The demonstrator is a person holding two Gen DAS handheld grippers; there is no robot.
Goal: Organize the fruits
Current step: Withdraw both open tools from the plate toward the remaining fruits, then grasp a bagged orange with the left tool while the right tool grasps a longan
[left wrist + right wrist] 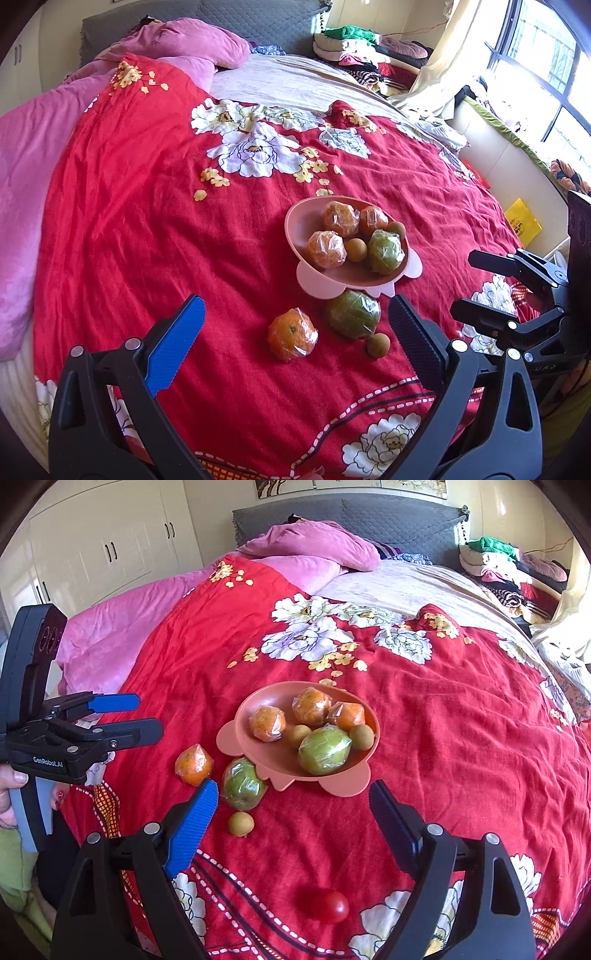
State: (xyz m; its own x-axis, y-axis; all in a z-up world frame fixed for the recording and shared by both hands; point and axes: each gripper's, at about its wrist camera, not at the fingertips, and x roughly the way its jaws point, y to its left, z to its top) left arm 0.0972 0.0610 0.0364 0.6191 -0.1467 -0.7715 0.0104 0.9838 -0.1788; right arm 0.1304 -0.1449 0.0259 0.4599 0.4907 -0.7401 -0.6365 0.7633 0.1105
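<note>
My left gripper [295, 339] is spread wide, nothing between the pads. Just ahead of it on the red bedspread [147, 221]: a wrapped orange [292, 334], a wrapped green fruit [354, 314] and a small brown fruit [378, 345], all loose, the green one touching the foot of the pink bowl [303, 221].

My right gripper [293, 819] is also wide and empty. From its camera the loose green fruit [243, 783] sits just past the left blue finger [192, 830], the small brown fruit [241, 824] beside that finger, the orange [194, 764] further left. A red tomato [329, 906] lies on the bedspread between and below the fingers, untouched.

Bowl [258, 701] straight ahead of both grippers, holding three wrapped oranges, one wrapped green fruit and two small brown ones.
</note>
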